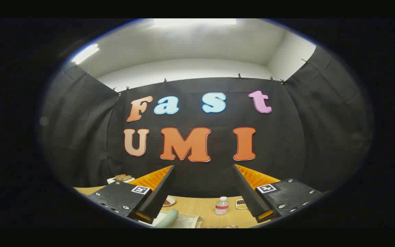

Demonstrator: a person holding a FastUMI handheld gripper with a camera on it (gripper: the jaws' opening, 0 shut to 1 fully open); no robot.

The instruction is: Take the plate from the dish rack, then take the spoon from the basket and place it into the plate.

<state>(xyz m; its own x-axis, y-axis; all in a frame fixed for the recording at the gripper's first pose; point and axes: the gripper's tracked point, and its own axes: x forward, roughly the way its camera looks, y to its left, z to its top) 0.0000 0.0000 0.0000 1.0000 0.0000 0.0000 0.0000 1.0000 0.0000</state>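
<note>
I am in a staged recording booth, not a real kitchen: black cloth (321, 120) pinned up as walls, plain white ceiling (190, 44) with bright strip lights (194, 22) above, and a light wooden tabletop (201, 207) carrying a small clear plastic bottle (222, 206).

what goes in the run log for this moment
gripper: open, holding nothing | raised above table | small bottle beyond fingers | plate, spoon: not located

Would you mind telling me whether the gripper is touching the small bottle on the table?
Apart. The gripper view shows the gripper open, with the small bottle standing on the table beyond the fingers.
</note>
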